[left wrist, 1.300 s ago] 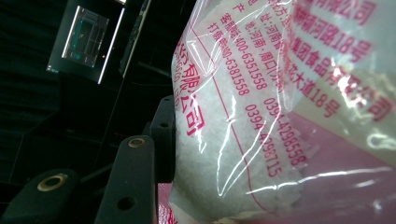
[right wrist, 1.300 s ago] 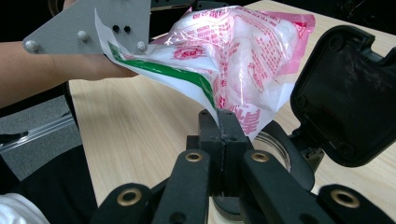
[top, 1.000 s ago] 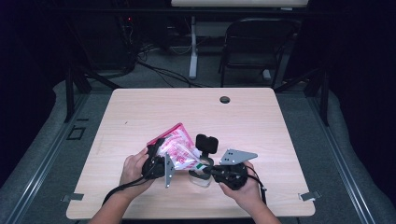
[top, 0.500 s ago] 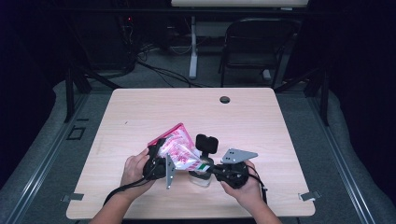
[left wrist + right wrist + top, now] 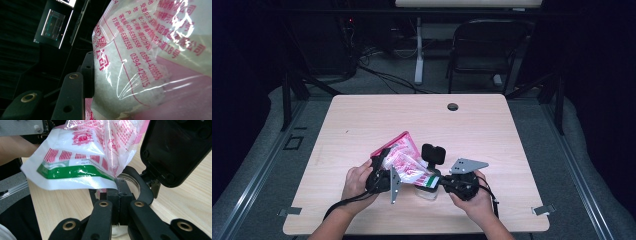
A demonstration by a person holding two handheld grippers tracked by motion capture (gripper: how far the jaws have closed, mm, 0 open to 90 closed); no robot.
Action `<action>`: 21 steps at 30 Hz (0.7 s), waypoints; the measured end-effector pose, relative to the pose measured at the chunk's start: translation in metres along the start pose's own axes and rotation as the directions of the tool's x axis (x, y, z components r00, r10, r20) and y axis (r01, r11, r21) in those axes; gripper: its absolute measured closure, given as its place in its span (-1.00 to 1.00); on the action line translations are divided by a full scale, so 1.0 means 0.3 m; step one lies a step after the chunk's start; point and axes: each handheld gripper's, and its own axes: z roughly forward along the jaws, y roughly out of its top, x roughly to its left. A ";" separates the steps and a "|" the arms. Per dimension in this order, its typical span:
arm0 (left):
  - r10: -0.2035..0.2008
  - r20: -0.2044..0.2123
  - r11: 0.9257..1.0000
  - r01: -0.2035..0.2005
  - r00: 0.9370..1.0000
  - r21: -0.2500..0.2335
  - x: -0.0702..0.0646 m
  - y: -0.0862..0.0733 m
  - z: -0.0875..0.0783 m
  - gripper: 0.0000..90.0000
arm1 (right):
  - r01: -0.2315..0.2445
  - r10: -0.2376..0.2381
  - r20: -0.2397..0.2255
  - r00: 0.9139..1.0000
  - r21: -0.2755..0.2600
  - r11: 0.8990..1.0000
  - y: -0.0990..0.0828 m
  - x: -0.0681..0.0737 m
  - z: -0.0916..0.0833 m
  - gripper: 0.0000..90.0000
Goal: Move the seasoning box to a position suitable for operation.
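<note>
A clear plastic bag (image 5: pixel 404 161) of white granules, printed in red with a pink back, is held tilted above the table's front middle. My left gripper (image 5: pixel 386 161) grips its upper part; in the left gripper view one black finger (image 5: pixel 86 75) presses the bag's side (image 5: pixel 140 65) and the other is hidden behind it. My right gripper (image 5: pixel 119 187) is shut on the bag's lower edge by the green band (image 5: pixel 75 173). Just under that edge sits a clear jar (image 5: pixel 133 182) with its black flip lid (image 5: pixel 175 150) standing open.
The light wooden table (image 5: pixel 492 130) has a round cable hole (image 5: pixel 452 106) near its far edge. A black chair (image 5: pixel 484 55) and cables stand on the floor beyond it. Both hands work close to the table's front edge.
</note>
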 end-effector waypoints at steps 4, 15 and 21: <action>0.004 -0.006 1.000 -0.004 1.000 -0.004 -0.003 0.002 -0.001 0.36 | -0.005 0.005 0.008 1.000 0.011 1.000 -0.005 -0.008 0.007 1.00; 0.013 -0.012 1.000 -0.013 1.000 -0.007 -0.016 0.000 -0.005 0.37 | -0.004 0.003 0.018 1.000 0.033 0.999 -0.017 -0.017 0.021 1.00; 0.032 -0.030 0.999 -0.033 0.999 -0.012 -0.017 0.004 -0.013 0.37 | 0.002 -0.003 0.020 1.000 0.038 0.999 -0.022 -0.015 0.023 1.00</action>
